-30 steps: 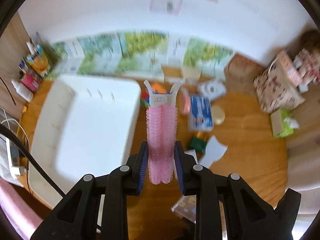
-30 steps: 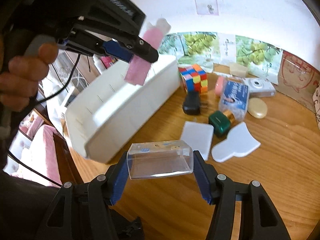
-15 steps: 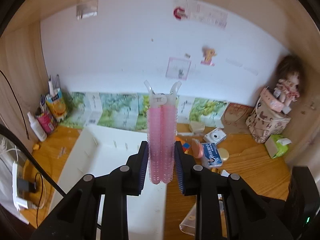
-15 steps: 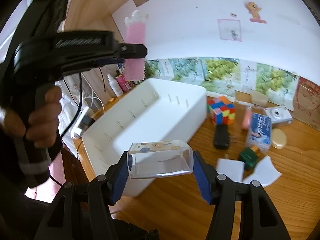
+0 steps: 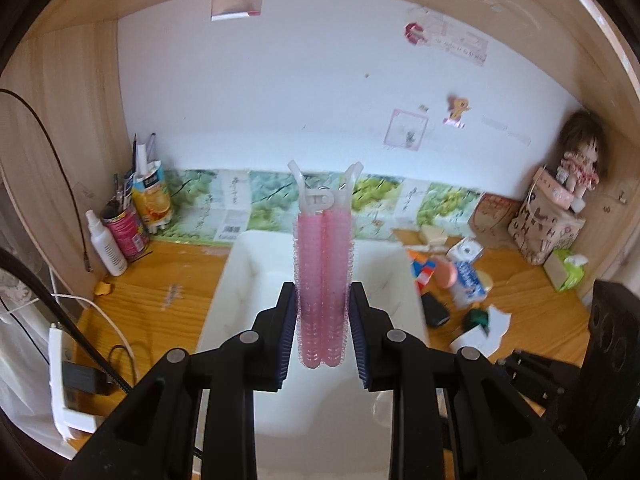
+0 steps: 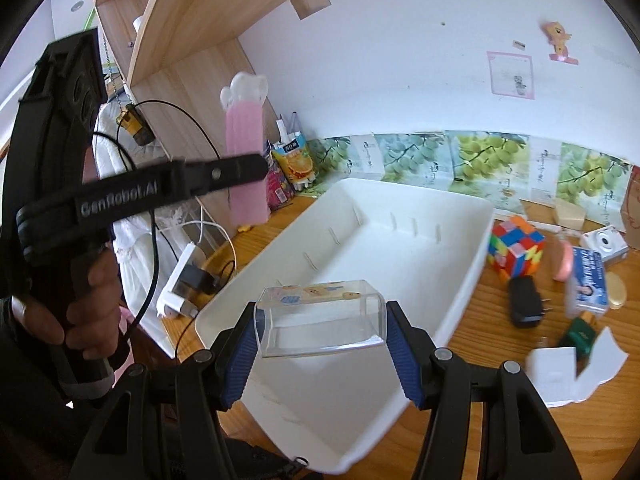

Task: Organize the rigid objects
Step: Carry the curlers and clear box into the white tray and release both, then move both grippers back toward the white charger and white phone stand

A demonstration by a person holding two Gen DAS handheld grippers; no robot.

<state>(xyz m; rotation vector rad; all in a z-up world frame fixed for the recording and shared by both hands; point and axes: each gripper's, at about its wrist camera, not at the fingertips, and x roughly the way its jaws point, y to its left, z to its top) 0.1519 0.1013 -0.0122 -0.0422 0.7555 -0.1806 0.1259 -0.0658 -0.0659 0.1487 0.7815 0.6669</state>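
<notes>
Both grippers lifted | left (image 5: 323,332) pinches one hair roller (image 5: 322,276); right (image 6: 322,354) pinches one clear box (image 6: 320,322)

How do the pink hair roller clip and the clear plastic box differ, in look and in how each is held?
The pink hair roller clip is opaque, long and bristly; the clear plastic box is transparent, smooth and wide. The clip stands lengthwise between the left gripper's narrow jaws; the box lies crosswise in the right gripper's wider jaws. Both are held above the white tray.
</notes>
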